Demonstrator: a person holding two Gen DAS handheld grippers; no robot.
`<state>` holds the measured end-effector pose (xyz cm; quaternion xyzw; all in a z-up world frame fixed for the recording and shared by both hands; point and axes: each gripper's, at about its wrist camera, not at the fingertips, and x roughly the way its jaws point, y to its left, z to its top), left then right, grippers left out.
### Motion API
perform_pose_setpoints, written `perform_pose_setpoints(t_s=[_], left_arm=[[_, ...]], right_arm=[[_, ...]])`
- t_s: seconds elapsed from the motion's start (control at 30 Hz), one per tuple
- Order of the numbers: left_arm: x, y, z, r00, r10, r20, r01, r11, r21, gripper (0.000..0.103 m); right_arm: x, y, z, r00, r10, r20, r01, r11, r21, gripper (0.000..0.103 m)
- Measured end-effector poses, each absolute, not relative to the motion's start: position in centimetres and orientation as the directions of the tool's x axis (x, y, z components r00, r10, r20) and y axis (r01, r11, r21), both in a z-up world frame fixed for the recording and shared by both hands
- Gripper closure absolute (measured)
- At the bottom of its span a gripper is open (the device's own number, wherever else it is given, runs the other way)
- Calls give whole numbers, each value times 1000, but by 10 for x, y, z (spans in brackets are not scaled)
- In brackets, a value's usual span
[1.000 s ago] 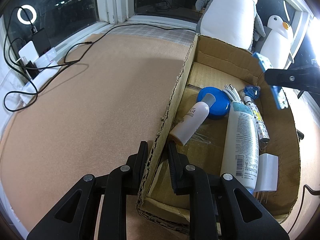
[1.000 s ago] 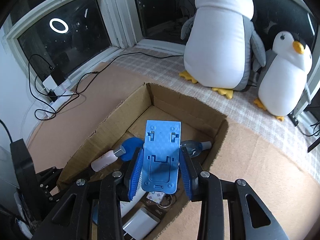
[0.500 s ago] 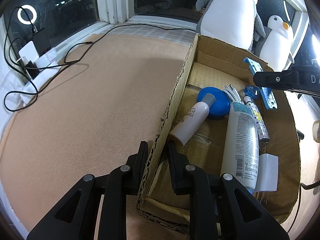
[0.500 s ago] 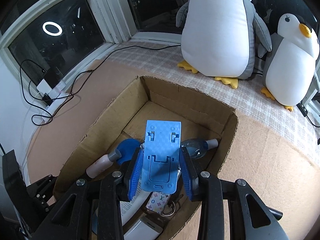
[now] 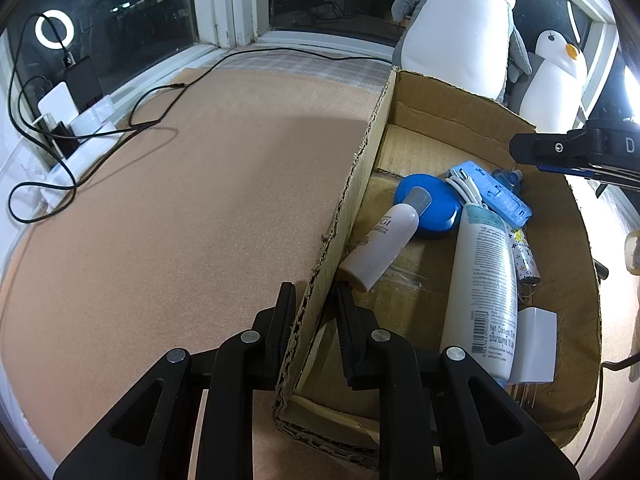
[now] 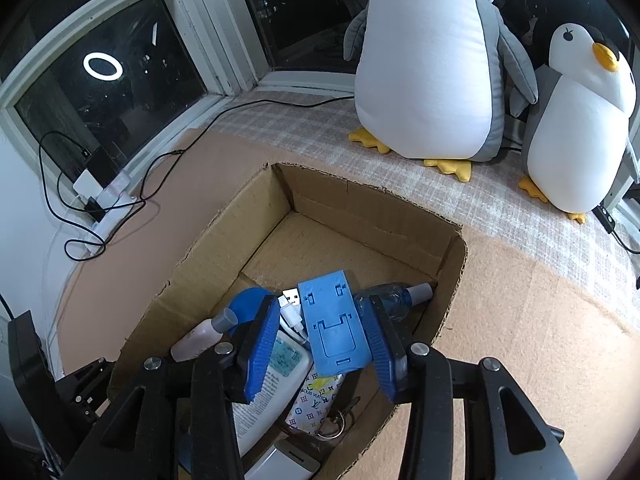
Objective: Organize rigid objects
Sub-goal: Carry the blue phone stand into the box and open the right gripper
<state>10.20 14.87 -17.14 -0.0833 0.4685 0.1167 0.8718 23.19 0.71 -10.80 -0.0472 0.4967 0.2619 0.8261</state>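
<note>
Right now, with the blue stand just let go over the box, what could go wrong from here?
1. The blue phone stand lies tilted on the white cable and the tall white bottle; it may slide.
2. The right gripper, whose jaws have just been opening, straddles the stand and could snag it when lifting.
3. The left gripper pinches the cardboard box wall; pulling could tear it.

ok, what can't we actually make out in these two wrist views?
- Small clear blue bottle: right wrist view, mostly behind the right tongs' finger; left wrist view, behind the blue phone stand.
- White charger: prongs hidden by the cardboard box wall.
- Tall white bottle: label print too small to read.
</note>
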Motion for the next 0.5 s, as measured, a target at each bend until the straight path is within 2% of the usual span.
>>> perform_pose_setpoints(t_s=[0.5], left_arm=[[103, 149, -170, 534, 133, -835, -279, 960, -25, 84]], right_arm=[[208, -19, -95, 397, 379, -836, -498, 854, 151, 61]])
